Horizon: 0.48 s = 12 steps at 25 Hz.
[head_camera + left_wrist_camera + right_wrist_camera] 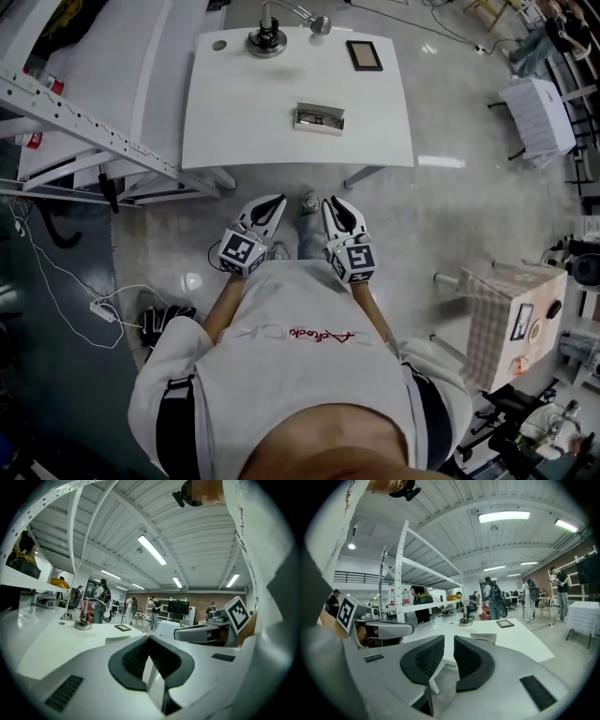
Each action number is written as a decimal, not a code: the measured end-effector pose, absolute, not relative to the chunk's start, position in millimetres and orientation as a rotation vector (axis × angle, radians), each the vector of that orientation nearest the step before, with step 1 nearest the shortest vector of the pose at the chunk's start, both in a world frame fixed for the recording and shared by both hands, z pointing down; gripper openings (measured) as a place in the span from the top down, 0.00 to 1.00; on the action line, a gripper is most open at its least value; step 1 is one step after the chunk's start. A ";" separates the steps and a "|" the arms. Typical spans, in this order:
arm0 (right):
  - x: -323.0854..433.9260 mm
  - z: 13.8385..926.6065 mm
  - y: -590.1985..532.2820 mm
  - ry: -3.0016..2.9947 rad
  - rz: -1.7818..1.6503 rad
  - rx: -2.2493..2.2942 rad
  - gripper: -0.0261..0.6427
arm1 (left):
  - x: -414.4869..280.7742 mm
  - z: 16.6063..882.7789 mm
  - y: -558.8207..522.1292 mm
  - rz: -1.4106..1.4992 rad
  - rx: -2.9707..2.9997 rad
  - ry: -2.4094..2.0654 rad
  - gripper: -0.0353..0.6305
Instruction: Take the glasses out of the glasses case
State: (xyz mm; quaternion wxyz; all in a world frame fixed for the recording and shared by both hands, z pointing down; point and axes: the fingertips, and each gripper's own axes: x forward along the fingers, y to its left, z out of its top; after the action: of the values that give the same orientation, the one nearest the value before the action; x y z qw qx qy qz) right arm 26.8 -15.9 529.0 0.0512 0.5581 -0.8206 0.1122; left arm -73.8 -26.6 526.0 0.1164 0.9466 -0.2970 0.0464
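Note:
The glasses case (319,119) lies open on the white table (234,131), a little right of the middle, with the glasses (318,119) dark inside it. It shows as a small pale box in the left gripper view (120,640) and in the right gripper view (483,638). Both grippers are held close to the person's chest, well short of the table's near edge. My left gripper (272,208) (149,639) has its tips together and nothing in it. My right gripper (330,208) (449,641) keeps a narrow gap between its pads, also empty.
A metal stand (266,39) and a dark flat tablet (364,55) sit at the table's far side. White shelving (84,122) runs along the left. A small table with a checked cloth (506,319) stands at the right. Cables (66,281) lie on the floor.

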 end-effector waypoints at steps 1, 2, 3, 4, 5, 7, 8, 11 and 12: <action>29.3 529.8 -21.6 -2.498 0.342 1.701 0.84 | -70.6 526.1 -32.7 0.137 2.774 -0.868 0.95; 31.8 530.5 -27.6 -2.500 0.342 1.702 0.84 | -67.4 526.1 -38.9 0.138 2.776 -0.868 0.95; 34.3 531.4 -34.1 -2.502 0.341 1.702 0.84 | -64.3 526.3 -45.4 0.141 2.778 -0.867 0.95; 36.9 532.4 -40.9 -2.505 0.341 1.700 0.84 | -61.1 526.8 -52.0 0.145 2.780 -0.867 0.95; 39.4 533.7 -47.8 -2.507 0.342 1.696 0.84 | -58.0 527.4 -58.7 0.148 2.781 -0.868 0.95; 45.2 535.6 -63.3 -2.513 0.343 1.686 0.84 | -51.5 528.5 -75.1 0.150 2.779 -0.877 0.95; 48.6 535.7 -72.0 -2.515 0.341 1.683 0.84 | -48.0 528.8 -84.7 0.149 2.774 -0.883 0.95; 60.4 532.8 -98.8 -2.528 0.335 1.678 0.84 | -34.6 524.6 -112.8 0.153 2.784 -0.887 0.95; 64.0 532.3 -108.7 -2.533 0.332 1.673 0.84 | -30.1 522.5 -122.9 0.154 2.791 -0.890 0.95</action>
State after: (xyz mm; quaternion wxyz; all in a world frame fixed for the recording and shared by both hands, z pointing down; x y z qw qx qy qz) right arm 64.0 -108.7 532.3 0.0438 0.5473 -0.8287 0.1086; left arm -30.1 -122.9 522.5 0.1036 0.9463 -0.3017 0.0521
